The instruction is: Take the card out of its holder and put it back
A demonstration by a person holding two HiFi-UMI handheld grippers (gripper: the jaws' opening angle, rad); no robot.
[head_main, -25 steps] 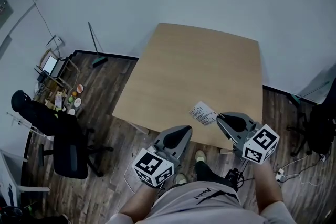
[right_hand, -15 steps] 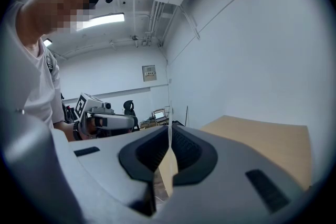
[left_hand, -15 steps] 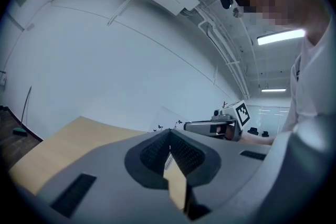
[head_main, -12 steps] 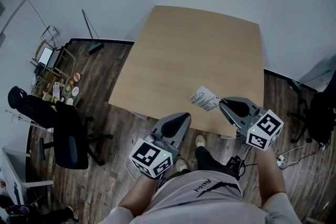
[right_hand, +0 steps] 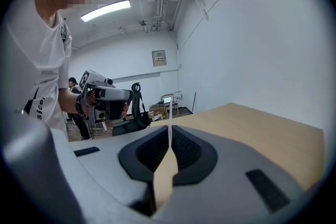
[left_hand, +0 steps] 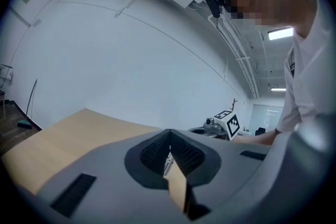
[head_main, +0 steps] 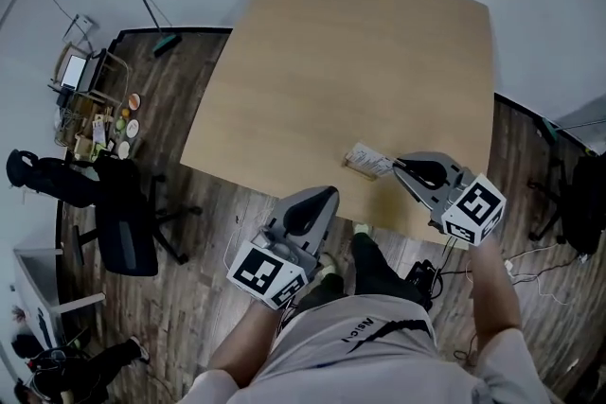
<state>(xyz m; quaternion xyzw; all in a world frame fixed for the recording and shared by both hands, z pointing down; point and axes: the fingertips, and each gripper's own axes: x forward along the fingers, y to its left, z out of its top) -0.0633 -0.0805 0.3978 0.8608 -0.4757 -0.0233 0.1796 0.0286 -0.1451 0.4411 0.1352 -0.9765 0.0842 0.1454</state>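
Observation:
A white printed card in its holder [head_main: 367, 160] sticks out over the wooden table [head_main: 350, 43] near its front edge. It reaches right up to the tips of my right gripper [head_main: 396, 164]. In the right gripper view those jaws [right_hand: 169, 131] are shut, and the holder's thin edge [right_hand: 169, 107] stands out beyond them. My left gripper [head_main: 329, 193] hovers just off the table's front edge, apart from the card. Its jaws [left_hand: 169, 136] are shut with nothing held. Each gripper shows in the other's view: the right gripper [left_hand: 223, 122] and the left gripper [right_hand: 102, 97].
A black office chair [head_main: 128, 237] and a small rack of items [head_main: 95, 123] stand on the dark floor at the left. A broom [head_main: 156, 24] leans at the wall. Cables [head_main: 431, 274] lie by my feet. Another person [right_hand: 73, 97] stands far back.
Both grippers have sunk toward the table's front edge. The card has stayed at the right gripper's tips. The head view has shifted, so the table sits higher in the picture.

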